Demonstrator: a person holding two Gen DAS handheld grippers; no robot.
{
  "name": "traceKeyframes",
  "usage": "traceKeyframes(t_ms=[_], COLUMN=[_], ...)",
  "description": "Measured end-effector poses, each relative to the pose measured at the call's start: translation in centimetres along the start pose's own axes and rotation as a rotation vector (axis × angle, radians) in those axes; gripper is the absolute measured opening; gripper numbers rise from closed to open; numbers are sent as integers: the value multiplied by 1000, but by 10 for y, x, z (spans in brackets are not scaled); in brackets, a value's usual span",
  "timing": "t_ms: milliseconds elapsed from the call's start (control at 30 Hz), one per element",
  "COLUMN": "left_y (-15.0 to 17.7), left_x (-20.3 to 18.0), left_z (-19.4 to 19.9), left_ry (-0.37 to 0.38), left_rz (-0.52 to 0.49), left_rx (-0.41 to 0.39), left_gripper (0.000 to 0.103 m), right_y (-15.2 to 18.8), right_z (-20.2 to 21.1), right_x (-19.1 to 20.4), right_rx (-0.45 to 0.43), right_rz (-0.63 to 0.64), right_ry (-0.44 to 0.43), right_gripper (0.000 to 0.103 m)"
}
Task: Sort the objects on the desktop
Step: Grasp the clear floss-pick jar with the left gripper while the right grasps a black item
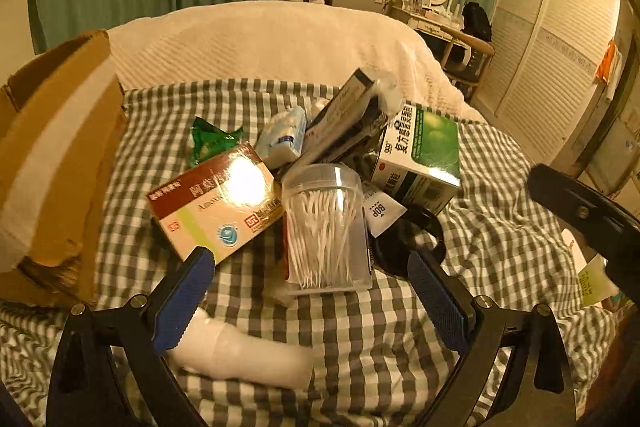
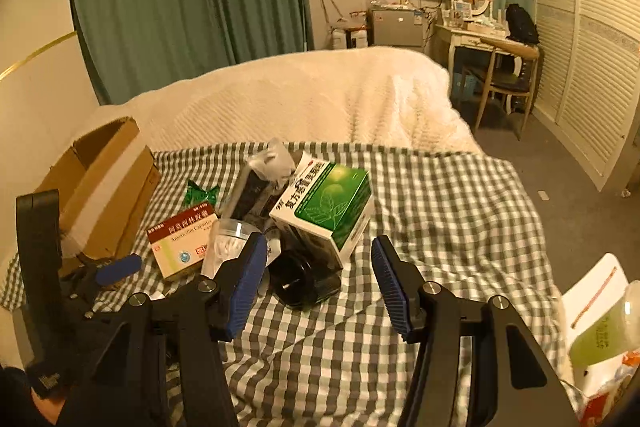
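Observation:
A pile of objects lies on the checked cloth (image 1: 340, 323): a red-and-white medicine box (image 1: 212, 203), a clear jar of cotton swabs (image 1: 326, 227), a green-and-white medicine box (image 1: 420, 155), a green packet (image 1: 210, 141), a blue-white tissue pack (image 1: 282, 137), a long dark box (image 1: 344, 119) and a black round object (image 1: 408, 239). A white bottle (image 1: 244, 355) lies between my left gripper's fingers. My left gripper (image 1: 312, 267) is open, just short of the swab jar. My right gripper (image 2: 320, 263) is open, near the green box (image 2: 328, 203) and the black object (image 2: 304, 279).
An open cardboard box (image 1: 60, 163) stands at the left of the cloth, also in the right wrist view (image 2: 104, 187). A white blanket (image 2: 320, 95) covers the bed behind. A white bag with a green item (image 2: 600, 327) sits at the right edge. Desk and chair stand far right.

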State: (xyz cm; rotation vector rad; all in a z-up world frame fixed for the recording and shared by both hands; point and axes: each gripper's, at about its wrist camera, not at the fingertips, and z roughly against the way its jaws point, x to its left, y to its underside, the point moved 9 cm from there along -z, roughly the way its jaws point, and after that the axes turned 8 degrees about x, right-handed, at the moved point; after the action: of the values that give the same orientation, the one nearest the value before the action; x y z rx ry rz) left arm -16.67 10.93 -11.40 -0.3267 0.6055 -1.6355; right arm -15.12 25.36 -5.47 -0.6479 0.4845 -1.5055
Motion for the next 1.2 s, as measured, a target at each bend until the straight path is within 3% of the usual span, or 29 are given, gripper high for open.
traceKeyframes(t_ms=[233, 433, 567, 733, 900, 1067, 1200], left_y=[1, 4, 6, 12, 13, 13, 14], left_x=[4, -5, -5, -3, -10, -12, -14], left_z=[-21, -46, -66, -83, -85, -81, -73], left_ry=[13, 0, 7, 3, 35, 45, 55], left_rz=[18, -31, -25, -9, -20, -19, -22], left_rx=[-39, -10, 36, 95, 97, 86, 70], left_gripper=[100, 100, 100, 89, 79, 76, 72], right_y=[7, 17, 28, 41, 48, 53, 58], right_z=[-60, -93, -118, -142, -156, -159, -160], right_x=[0, -3, 2, 5, -4, -10, -11], right_rx=[3, 22, 86, 139, 174, 189, 212], right_rz=[-16, 35, 66, 52, 7, -33, -45], right_ry=[-64, -70, -132, -227, -253, -265, -270], right_gripper=[54, 54, 54, 54, 54, 54, 45])
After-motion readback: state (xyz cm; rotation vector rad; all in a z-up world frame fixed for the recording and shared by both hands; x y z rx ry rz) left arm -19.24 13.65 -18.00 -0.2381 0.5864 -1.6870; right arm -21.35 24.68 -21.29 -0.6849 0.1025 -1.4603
